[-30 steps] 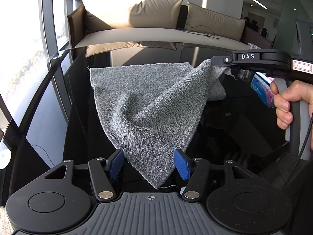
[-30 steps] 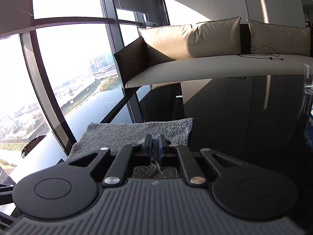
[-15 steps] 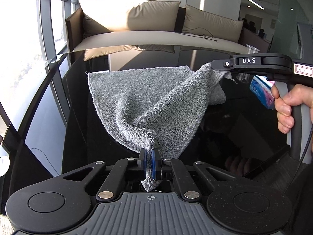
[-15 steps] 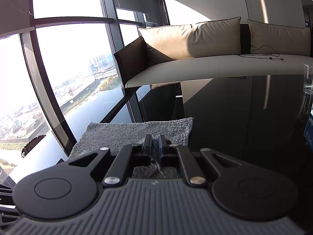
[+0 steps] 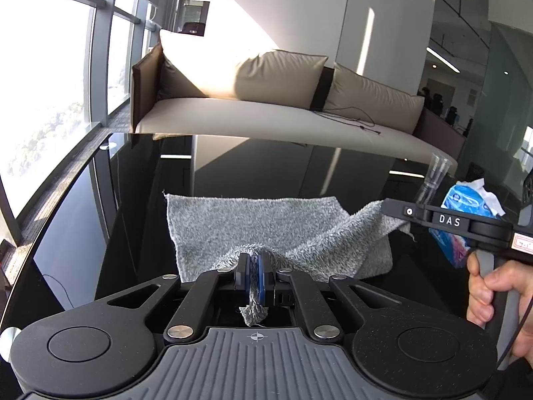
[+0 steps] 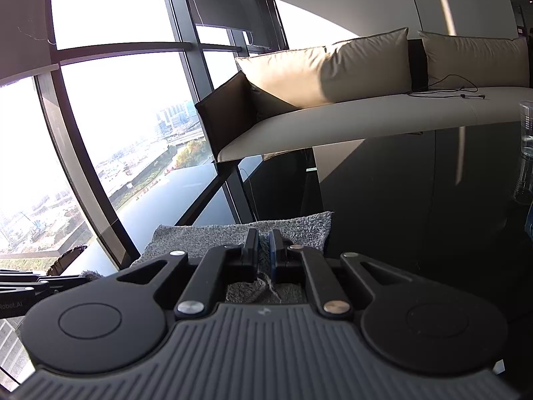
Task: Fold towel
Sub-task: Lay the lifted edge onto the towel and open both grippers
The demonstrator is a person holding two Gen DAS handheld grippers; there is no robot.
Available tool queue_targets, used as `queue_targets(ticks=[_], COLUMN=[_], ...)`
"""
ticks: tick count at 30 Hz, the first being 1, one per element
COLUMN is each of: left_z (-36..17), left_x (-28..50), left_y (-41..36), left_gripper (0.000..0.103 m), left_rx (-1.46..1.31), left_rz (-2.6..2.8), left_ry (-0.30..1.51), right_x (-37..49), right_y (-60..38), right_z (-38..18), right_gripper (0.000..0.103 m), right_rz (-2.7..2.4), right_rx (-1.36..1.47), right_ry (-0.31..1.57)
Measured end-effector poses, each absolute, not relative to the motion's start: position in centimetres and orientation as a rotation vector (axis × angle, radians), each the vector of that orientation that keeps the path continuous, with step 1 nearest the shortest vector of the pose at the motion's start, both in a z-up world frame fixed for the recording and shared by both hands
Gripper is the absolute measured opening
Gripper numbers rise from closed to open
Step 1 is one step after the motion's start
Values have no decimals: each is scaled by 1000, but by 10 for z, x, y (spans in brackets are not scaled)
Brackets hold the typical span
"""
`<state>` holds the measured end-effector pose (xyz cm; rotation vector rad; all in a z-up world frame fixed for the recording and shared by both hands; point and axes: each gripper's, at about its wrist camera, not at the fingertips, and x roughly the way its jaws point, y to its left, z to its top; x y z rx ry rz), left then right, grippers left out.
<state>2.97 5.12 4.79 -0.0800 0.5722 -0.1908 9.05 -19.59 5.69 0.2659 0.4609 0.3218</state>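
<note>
The towel (image 5: 253, 223) lies on the black table (image 5: 133, 206), its far part flat and its near edge lifted. My left tool (image 5: 255, 275) is clamped on one near corner, a tuft poking out behind the pads. My right tool (image 6: 265, 250) pinches the other corner, just right of it.

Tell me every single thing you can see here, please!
towel: one, grey, on the table, two corners pinched up
table: one, shiny black, under the towel
sofa: one, beige with two cushions, behind the table
cable: one, black, on the sofa seat
plastic cup: one, clear, far right of table
tissue pack: one, blue, right of the towel
windows: several, bright, at the left
left claw: one, black, shut on a towel corner
right claw: one, black, shut on the towel
hand: one, holding the right claw's handle
</note>
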Motion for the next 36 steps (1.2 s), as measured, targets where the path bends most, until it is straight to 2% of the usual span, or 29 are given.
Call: queue_targets(ticks=[13, 23, 36], left_z=[44, 33, 25], left_x=[97, 124, 154], left_y=[63, 65, 71], left_gripper=[4, 5, 6], left_rx=[-128, -118, -139], left_rz=[-105, -95, -88], left_ry=[558, 595, 631], right_x=[135, 163, 189], right_y=[-206, -200, -206], right_z=[48, 40, 26], right_gripper=[7, 7, 8], right_rz=[310, 313, 313], right_rx=[343, 341, 477], right_ry=[527, 581, 629])
